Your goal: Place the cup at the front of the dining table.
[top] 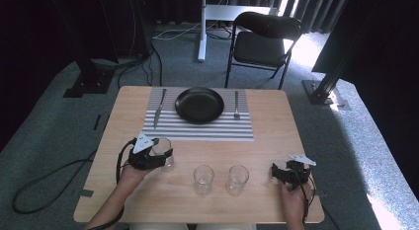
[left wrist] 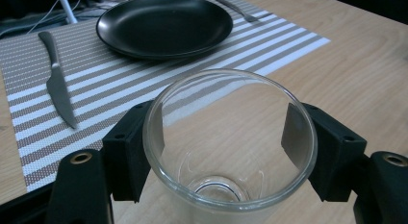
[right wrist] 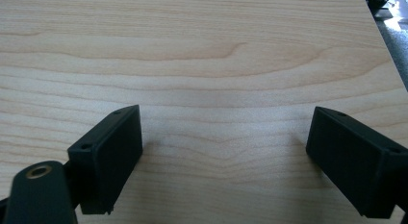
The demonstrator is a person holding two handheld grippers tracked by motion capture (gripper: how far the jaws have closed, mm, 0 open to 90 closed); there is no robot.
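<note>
Three clear empty glasses stand in a row on the near half of the wooden table (top: 267,136). My left gripper (top: 165,155) holds the leftmost glass (top: 162,143). In the left gripper view its two black jaws press the glass (left wrist: 231,185) from both sides just under the rim, so the left gripper (left wrist: 219,137) is shut on it. The middle glass (top: 203,179) and the right glass (top: 237,179) stand free. Low over bare wood at the front right, my right gripper (top: 279,172) is open, and between the jaws of the right gripper (right wrist: 223,156) there is nothing.
A striped placemat (top: 197,131) lies at the far side with a black plate (top: 199,104) on it, a knife (top: 158,111) to its left and a fork (top: 236,105) to its right. A black chair (top: 262,42) stands on the floor beyond the table.
</note>
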